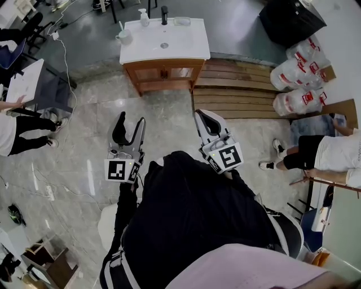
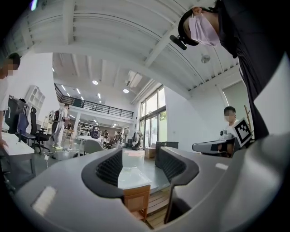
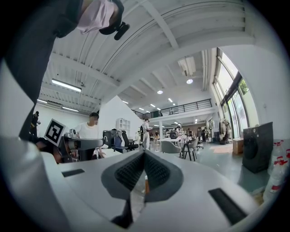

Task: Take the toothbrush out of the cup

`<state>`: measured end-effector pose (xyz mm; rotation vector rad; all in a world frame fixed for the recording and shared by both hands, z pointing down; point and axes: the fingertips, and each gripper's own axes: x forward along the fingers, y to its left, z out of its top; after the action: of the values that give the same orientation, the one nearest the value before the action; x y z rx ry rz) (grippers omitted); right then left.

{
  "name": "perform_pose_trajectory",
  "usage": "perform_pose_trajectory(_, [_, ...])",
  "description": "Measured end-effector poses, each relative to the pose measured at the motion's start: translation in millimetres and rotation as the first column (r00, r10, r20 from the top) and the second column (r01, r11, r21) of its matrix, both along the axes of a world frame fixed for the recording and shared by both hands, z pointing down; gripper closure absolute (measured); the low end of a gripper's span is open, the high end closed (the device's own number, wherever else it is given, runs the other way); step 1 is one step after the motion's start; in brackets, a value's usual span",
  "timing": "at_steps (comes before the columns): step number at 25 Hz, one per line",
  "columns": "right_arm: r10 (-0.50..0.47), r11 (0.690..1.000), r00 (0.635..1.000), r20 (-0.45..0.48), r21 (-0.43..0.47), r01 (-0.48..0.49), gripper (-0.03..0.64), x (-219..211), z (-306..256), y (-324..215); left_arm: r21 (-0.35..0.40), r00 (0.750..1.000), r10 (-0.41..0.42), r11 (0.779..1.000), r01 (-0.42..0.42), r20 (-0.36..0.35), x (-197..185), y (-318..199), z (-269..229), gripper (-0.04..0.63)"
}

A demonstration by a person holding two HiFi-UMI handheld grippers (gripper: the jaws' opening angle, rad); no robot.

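Head view: toothbrush [image 1: 120, 26] stands in cup [image 1: 124, 38] on washstand [image 1: 189, 40], upper centre; my left gripper [image 1: 131, 118] gapes empty, right gripper [image 1: 199, 113] pressed together, both well apart from it.

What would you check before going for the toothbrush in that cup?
1. Cup upright on the vanity: ok, it stands at the left corner.
2. Toothbrush in the cup: ok, it sticks up out of it.
3. Left gripper open: ok, jaws apart with nothing between them.
4. Right gripper open: not ok, jaws together and empty.
5. Cup within reach: not ok, both grippers are well short of the vanity, with bare floor between.
6. Room around the cup: ok, the soap bottle and faucet stand apart from it.
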<state>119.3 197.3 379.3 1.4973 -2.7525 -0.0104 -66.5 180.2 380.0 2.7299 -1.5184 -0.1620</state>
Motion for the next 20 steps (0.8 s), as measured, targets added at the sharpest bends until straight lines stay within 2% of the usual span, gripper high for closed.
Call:
perform_pose_trajectory(4, [-0.001,1.0,1.0,0.003,-0.003,0.001,0.615,3.4,0.5,-1.4,0.004,1.0,-0.022,1.0,0.022,0.008,-1.4,-3.2,-0.7,0.322])
perform_pose_trajectory(12, [-0.031,0.999,0.999,0.02,-0.016,0.032,0.615,17.3,5.3,-4.8,-0.003,0.998,-0.053,0.999,0.053,0.024,12.7,-8.3,3.8,0.298])
perform_pose_trajectory(20, [-0.08,0.997,0.997,0.018,-0.015,0.081,0.615,14.0,12.9,-37.1,-0.014,0.995,-0.096,0.995,0.096,0.024,14.2,-30.6,17.3,0.282])
